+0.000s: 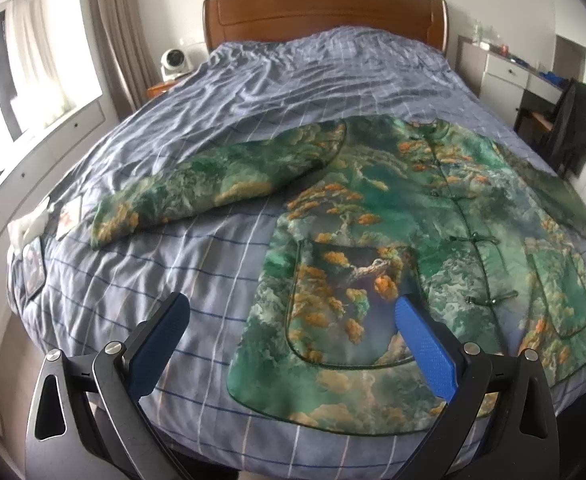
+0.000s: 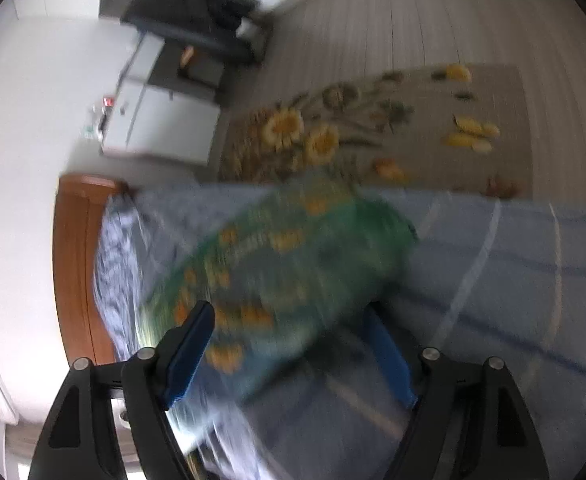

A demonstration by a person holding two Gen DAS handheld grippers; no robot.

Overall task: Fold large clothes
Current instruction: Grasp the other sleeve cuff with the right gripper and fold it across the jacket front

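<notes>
The jacket (image 1: 433,240) lies spread front-up on the bed (image 1: 173,280), one sleeve (image 1: 197,184) stretched toward 10 o'clock. The left tool (image 1: 293,320) hangs over the hem with fingers spread, holding nothing. A fan (image 1: 174,62) stands at 11 o'clock beside the headboard (image 1: 325,16); a chair (image 1: 573,128) draped in dark clothes sits at 2 o'clock. In the blurred right view, the right tool (image 2: 293,328) is spread wide over the jacket (image 2: 285,256), with a rug (image 2: 373,128) at 12 o'clock.
</notes>
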